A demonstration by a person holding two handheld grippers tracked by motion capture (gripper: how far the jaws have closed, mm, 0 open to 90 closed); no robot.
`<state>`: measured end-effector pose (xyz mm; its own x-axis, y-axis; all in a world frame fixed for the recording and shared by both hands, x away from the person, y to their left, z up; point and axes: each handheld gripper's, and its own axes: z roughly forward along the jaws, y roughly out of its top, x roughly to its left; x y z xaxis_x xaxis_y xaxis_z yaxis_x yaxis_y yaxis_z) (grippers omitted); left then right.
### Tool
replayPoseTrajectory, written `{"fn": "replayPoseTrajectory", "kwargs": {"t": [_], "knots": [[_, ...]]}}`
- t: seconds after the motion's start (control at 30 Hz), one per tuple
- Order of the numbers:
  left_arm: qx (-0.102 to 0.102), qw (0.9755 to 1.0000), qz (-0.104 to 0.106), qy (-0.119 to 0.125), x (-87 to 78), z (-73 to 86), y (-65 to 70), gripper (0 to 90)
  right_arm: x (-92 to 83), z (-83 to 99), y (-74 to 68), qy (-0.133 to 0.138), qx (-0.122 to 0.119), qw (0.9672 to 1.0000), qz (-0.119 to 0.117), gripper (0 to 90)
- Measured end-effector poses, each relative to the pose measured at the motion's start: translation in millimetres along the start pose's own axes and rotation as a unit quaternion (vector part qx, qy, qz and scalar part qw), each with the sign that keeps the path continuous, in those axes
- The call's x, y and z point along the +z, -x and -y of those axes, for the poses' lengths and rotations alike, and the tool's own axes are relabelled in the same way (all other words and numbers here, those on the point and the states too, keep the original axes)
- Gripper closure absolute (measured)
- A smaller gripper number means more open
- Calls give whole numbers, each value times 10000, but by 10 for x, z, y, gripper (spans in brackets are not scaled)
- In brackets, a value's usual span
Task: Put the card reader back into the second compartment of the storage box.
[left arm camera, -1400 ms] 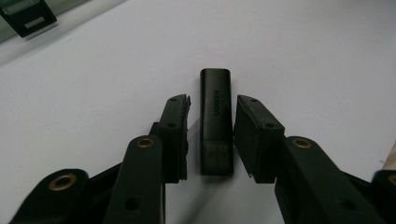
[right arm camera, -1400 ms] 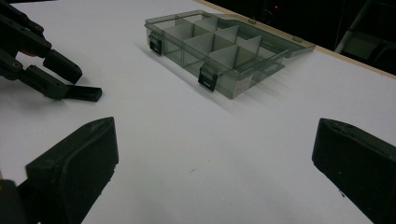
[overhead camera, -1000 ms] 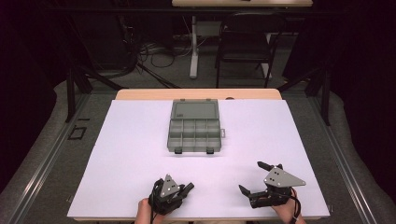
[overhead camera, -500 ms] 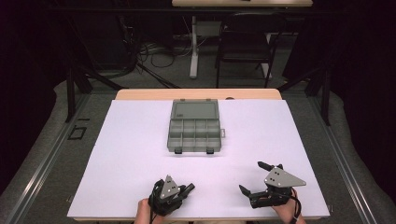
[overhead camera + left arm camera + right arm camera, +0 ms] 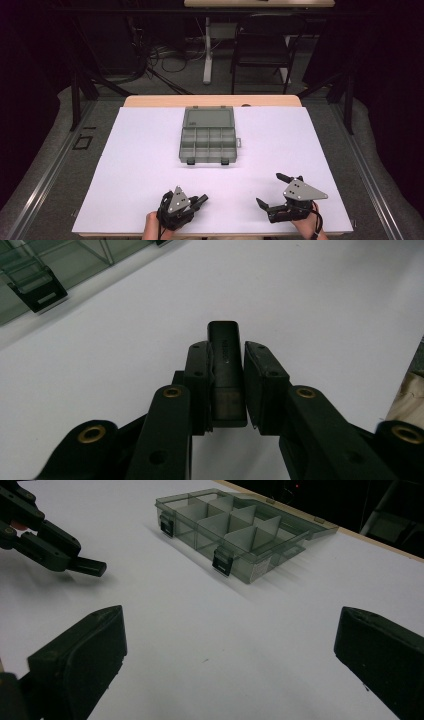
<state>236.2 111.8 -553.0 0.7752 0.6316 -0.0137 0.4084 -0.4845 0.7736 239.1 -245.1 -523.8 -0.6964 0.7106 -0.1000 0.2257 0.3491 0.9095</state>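
Two hands rest at the near edge of the white counter. The left gripper lies low, jaws pinching one small black block; the right gripper, just off the surface, holds its jaws spread wide. One clear compartment box, lid open, sits mid-counter, well apart from both.

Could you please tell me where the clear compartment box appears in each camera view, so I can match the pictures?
High view: the compartment box sits at the table's centre, lid open away from the person.
Left gripper view: top-left corner, beyond the small black block clamped by the left gripper.
Right gripper view: upper centre.
Shared landmark: its black latches.
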Motion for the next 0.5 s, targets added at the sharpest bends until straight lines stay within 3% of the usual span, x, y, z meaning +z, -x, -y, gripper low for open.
{"fn": "replayPoseTrajectory", "kwargs": {"t": [0.5], "knots": [[42, 9999, -21, 126, -58, -35, 3, 738, 3, -1, -2, -13, 4, 10000, -2, 0]]}}
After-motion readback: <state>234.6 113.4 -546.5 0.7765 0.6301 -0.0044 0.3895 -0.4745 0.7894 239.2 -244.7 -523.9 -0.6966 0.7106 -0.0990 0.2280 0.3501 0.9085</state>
